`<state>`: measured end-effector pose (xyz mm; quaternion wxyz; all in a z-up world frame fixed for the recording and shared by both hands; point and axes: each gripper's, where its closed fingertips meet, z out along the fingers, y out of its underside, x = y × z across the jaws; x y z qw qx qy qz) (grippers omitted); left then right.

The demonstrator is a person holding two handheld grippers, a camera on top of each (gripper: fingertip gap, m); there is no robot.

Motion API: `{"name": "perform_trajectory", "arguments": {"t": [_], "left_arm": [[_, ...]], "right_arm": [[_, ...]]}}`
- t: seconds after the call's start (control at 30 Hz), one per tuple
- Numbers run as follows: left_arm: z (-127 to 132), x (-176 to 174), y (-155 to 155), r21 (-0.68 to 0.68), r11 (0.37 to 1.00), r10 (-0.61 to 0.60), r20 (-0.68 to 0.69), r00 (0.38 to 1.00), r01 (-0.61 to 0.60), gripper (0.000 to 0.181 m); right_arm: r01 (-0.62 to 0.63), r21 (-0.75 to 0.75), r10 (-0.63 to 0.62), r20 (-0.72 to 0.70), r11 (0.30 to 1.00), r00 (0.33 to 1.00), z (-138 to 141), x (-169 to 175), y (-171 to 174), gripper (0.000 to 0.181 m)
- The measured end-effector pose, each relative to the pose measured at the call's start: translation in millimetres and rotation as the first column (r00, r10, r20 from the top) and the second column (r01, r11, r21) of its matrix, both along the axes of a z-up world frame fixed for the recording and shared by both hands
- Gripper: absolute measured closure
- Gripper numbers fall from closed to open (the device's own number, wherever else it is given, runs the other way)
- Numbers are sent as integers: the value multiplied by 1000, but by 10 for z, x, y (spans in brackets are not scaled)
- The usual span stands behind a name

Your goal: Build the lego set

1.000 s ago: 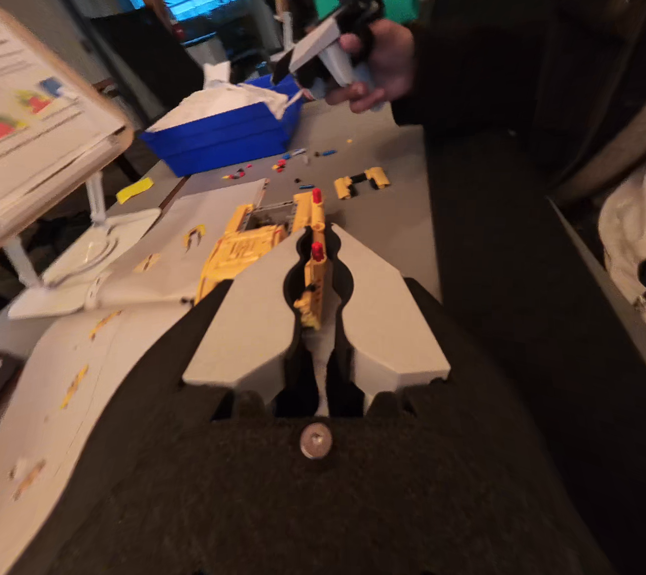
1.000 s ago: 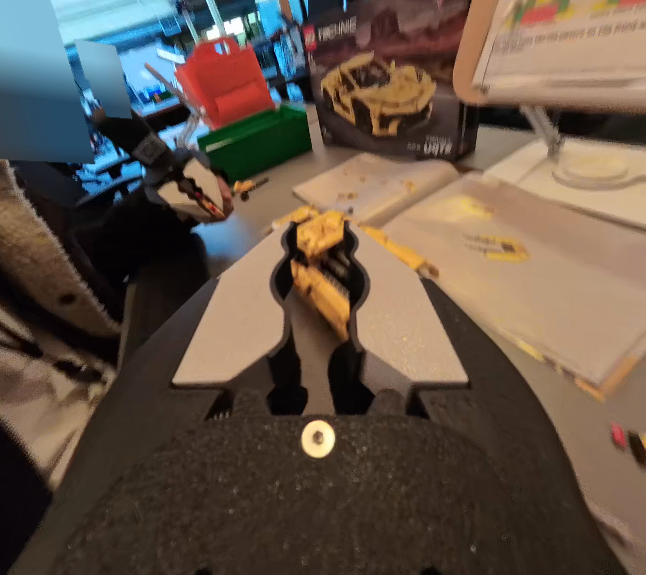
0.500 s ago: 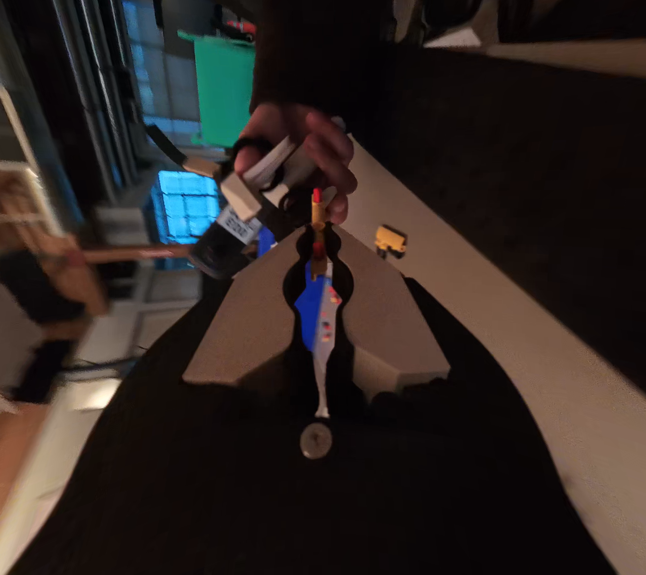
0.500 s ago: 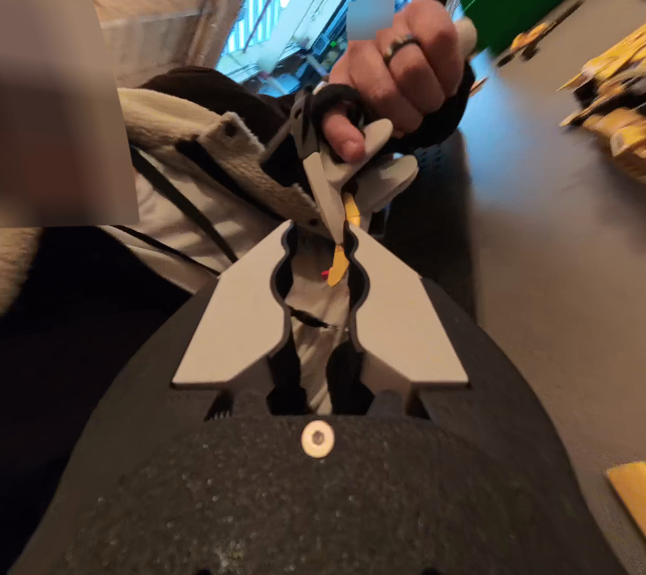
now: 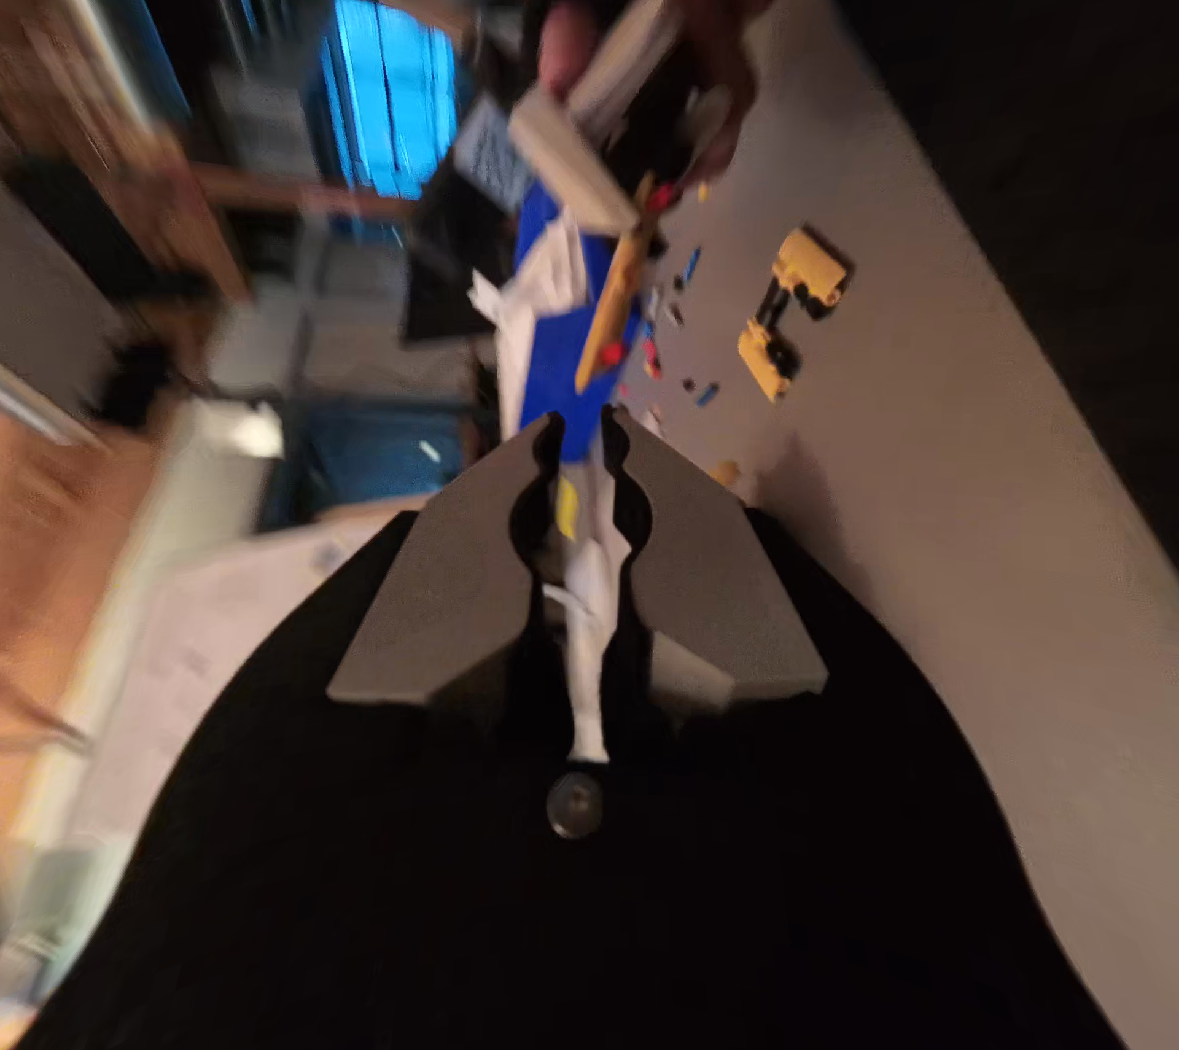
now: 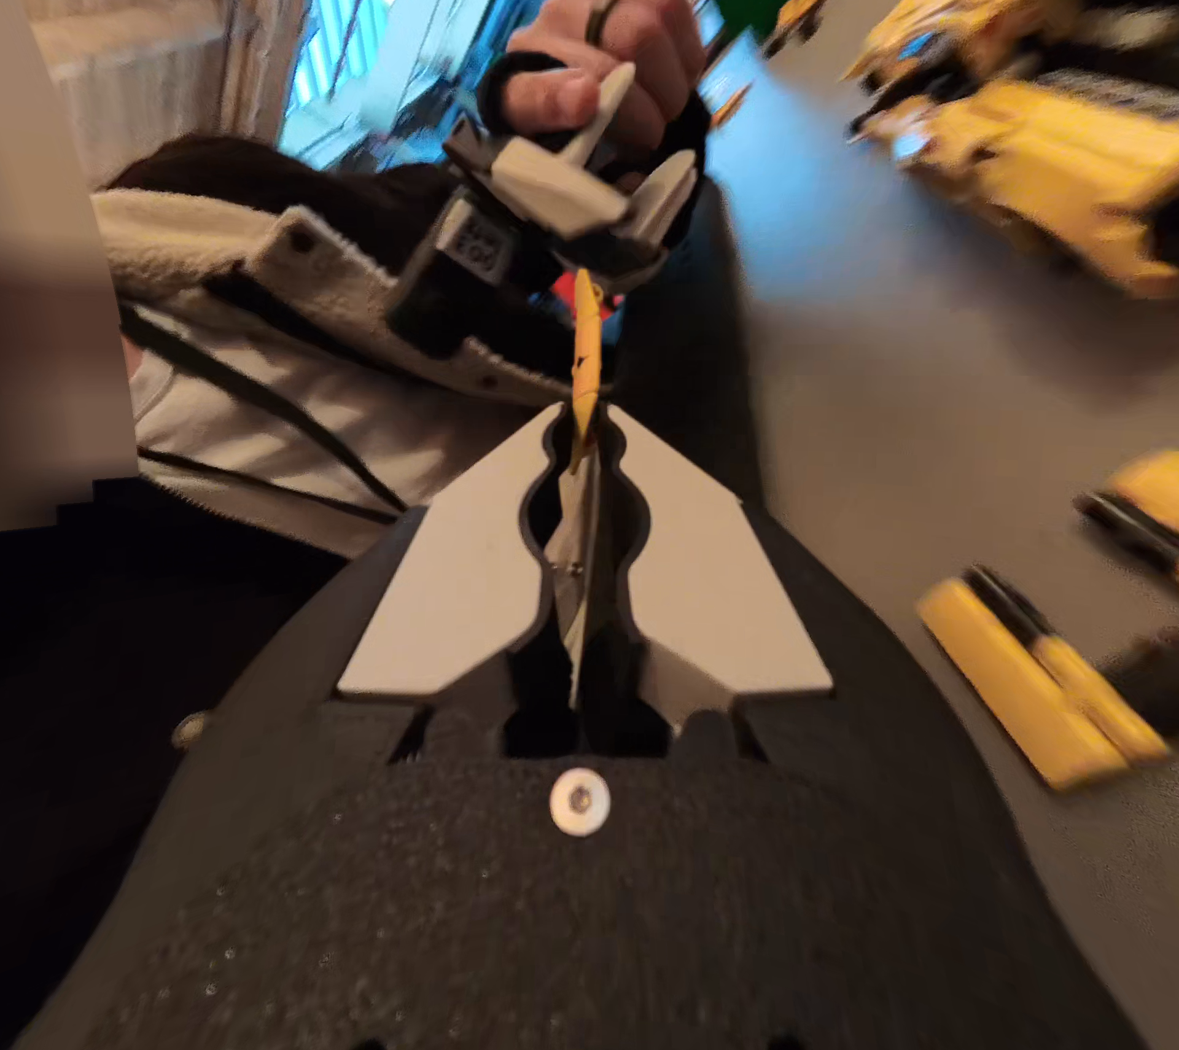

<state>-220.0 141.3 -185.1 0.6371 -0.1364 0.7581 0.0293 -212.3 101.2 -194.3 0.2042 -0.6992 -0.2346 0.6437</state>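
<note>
The lego beam [image 5: 615, 292] sits in the right tongs [image 6: 584, 420], just before the left tongs [image 5: 582, 426], above the table [image 5: 957, 509].

Your left gripper [image 5: 577, 420] and right gripper [image 6: 584, 413] have grey wavy-edged fingers on black textured bodies with one silver screw. You wear a cream fleece jacket [image 6: 268, 266] and ring [image 6: 603, 8].
</note>
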Motion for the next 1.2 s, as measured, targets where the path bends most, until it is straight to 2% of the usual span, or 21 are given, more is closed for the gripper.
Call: {"name": "perform_trajectory", "arguments": {"t": [0.03,0.07,0.1,0.13,0.17,0.2,0.23,0.27,0.33,0.43,0.53,0.7,0.77,0.83,0.87,0.97,1.03,1.1,1.17,1.2], "left_arm": [[-51,-15,122,-138,987,78,-9,997,-79,168],[-119,-22,190,-294,945,139,-31,990,-142,168],[-190,-9,214,-448,872,191,-61,980,-198,168],[-253,29,178,-591,774,214,-93,972,-227,164],[-313,94,91,-718,656,204,-126,971,-231,158],[-398,175,-4,-805,538,180,-180,967,-250,152],[-512,259,-57,-846,438,171,-253,952,-303,144],[-626,347,-81,-858,364,164,-325,931,-363,132],[-800,536,-74,-852,289,150,-410,900,-436,113],[-975,774,69,-830,277,174,-452,875,-484,94],[-1087,877,95,-810,267,175,-492,853,-522,90],[-978,903,103,-803,340,226,-435,871,-489,91],[-1044,898,112,-796,314,223,-468,855,-518,91],[-1120,894,117,-795,267,212,-503,838,-545,91],[-1133,897,115,-802,242,205,-508,837,-546,93],[-1165,879,108,-818,173,187,-519,834,-548,98],[-1178,853,93,-829,126,170,-523,835,-544,105],[-1174,814,79,-832,137,169,-515,840,-538,109],[-1171,759,39,-838,152,162,-502,850,-524,110],[-1164,728,24,-841,167,163,-491,856,-514,110]], "right_arm": [[84,7,-84,27,996,996,-35,124,63,174],[188,20,-189,99,982,977,-136,290,143,174],[306,58,-311,239,950,920,-340,523,238,174],[401,117,-413,388,909,824,-565,803,301,174],[464,145,-475,456,874,753,-678,1015,314,174],[509,128,-506,459,851,730,-698,1122,299,174],[550,118,-535,468,826,703,-713,1208,297,174],[576,142,-559,504,805,658,-758,1297,299,174],[567,178,-549,586,804,596,-879,1377,261,174],[568,158,-536,598,808,596,-936,1352,259,174],[566,151,-523,621,811,583,-1003,1374,253,173],[550,154,-510,630,821,586,-1031,1391,238,160],[549,180,-519,647,816,558,-1011,1463,239,149],[551,234,-548,658,801,516,-944,1551,267,146],[544,274,-573,635,793,517,-869,1548,298,147],[502,327,-593,553,801,585,-732,1358,370,148],[475,256,-530,563,842,634,-828,1187,370,151],[451,167,-458,574,877,679,-927,1035,355,168],[421,149,-426,565,895,707,-951,901,383,160],[408,163,-421,589,898,690,-990,884,399,155]]}}
